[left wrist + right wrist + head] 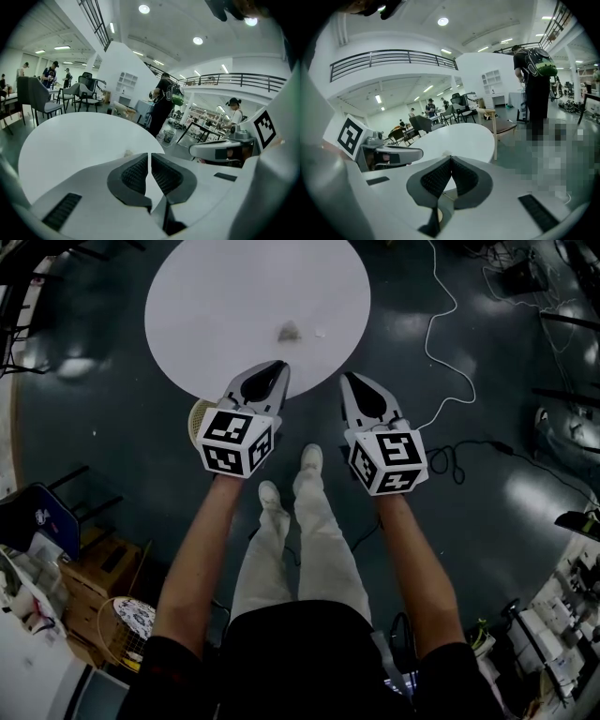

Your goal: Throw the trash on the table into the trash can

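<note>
A small crumpled piece of trash lies on the round white table, with a tiny scrap beside it. My left gripper hangs at the table's near edge with its jaws shut and nothing in them. My right gripper is level with it, just off the edge, also shut and empty. In the left gripper view the trash sits just beyond the closed left gripper. A pale mesh trash can stands on the floor, partly hidden under the left gripper's cube.
The person's legs and shoes stand between the grippers. A white cable snakes over the dark floor at right. Wooden crates and a basket sit at lower left. A wooden chair and a person with a backpack stand beyond the table.
</note>
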The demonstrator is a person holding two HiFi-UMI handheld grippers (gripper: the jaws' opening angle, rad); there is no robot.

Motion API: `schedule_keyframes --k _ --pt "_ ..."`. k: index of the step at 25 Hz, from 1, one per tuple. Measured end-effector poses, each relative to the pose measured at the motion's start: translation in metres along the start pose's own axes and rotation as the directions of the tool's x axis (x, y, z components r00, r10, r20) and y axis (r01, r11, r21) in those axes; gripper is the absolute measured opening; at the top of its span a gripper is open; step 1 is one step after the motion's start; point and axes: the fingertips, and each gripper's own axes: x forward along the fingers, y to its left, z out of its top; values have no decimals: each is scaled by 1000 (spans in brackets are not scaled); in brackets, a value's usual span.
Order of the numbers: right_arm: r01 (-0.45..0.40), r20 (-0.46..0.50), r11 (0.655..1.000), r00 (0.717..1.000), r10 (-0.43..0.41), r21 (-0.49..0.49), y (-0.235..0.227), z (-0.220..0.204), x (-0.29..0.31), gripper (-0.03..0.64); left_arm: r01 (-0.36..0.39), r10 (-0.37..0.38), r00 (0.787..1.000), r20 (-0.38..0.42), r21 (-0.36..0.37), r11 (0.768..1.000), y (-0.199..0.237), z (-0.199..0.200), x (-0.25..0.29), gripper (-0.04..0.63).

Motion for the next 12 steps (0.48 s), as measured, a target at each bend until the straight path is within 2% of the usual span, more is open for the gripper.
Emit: schedule_keyframes --k 3,6,12 --pt "4 0 1000 1000 -4 8 -5 -5 6 17 -9 9 1000 -8 4 1000 9 -3 13 16" --pt "7 -9 1000 1000 -7 17 -9 -12 11 17 -15 15 1000 -21 -2 1000 17 -7 24 70" --pt "5 -25 999 1000 -4 38 -11 -23 16 17 -63 63 998 -9 17 998 35 0 39 130"
